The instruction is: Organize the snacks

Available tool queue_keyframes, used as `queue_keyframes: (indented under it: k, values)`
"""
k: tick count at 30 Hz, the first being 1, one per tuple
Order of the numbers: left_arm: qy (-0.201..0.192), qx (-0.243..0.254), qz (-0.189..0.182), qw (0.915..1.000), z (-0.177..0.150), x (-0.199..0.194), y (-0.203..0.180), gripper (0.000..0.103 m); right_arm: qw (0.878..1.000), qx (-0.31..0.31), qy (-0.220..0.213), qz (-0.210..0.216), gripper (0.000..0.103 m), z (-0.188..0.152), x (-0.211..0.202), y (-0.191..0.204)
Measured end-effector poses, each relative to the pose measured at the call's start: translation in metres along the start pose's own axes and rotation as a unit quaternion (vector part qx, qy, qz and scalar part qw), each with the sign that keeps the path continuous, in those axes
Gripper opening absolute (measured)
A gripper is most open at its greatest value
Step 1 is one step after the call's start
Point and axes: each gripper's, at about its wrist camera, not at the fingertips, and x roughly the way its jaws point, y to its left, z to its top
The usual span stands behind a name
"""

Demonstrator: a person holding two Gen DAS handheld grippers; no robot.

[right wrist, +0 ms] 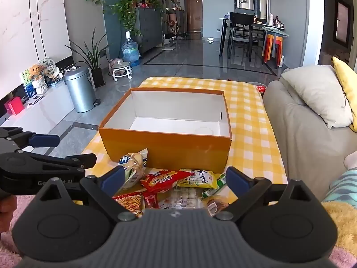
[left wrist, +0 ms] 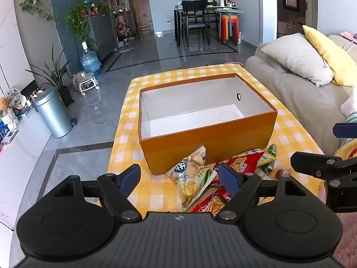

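So both claws are spread wide and holding nothing. The left claw (left wrist: 180, 178) hangs over the near edge of the table (left wrist: 287, 134), angled down, with a pale bag (left wrist: 191, 176) of something yellow lying between its blue pads (left wrist: 130, 176) but not touched by them. The right claw (right wrist: 176, 178) is just beside it, also tilted down, above the pile of snacks (right wrist: 169, 189): a red pack (right wrist: 165, 179), a fries pack (right wrist: 131, 202), a yellow packet (right wrist: 198, 178), a green stick (right wrist: 214, 187) and some clear-wrapped stuff I can't make out. The whole pile sits on the yellow checked cloth, right up against the near wall of the orange box (right wrist: 165, 145), and the pale bag leans on that wall. The box is open on top with a white inside and no snacks in it. A grey sofa (right wrist: 296, 129) with a pillow (right wrist: 316, 93) runs along the right side of the table.
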Motion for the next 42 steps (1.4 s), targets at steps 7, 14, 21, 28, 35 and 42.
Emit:
queue_keyframes:
  k: [7,14,21,28,35,42]
  values:
    - [0.002,0.001,0.001,1.0,0.0,0.001,0.0,0.093,1.0,-0.001,0.001,0.002,0.096,0.0,0.0,0.0]
    - [-0.001,-0.003,0.002,1.0,0.003,0.001,0.001,0.093,1.0,0.001,0.001,-0.002,0.096,-0.001,0.002,-0.003]
    - [-0.001,0.003,-0.002,1.0,0.004,-0.004,-0.004,0.093,1.0,0.0,0.001,-0.004,0.097,0.0,-0.002,-0.002]
    - [-0.003,0.004,-0.004,1.0,0.011,-0.011,-0.01,0.093,1.0,-0.001,0.0,-0.009,0.097,-0.002,-0.004,-0.002]
    - [-0.006,0.003,-0.006,1.0,0.0,-0.022,-0.007,0.093,1.0,-0.005,-0.004,-0.013,0.097,-0.004,-0.008,-0.001]
    - [-0.006,0.001,-0.006,1.0,0.0,-0.022,-0.005,0.093,1.0,-0.009,-0.006,-0.016,0.097,-0.004,-0.011,0.003]
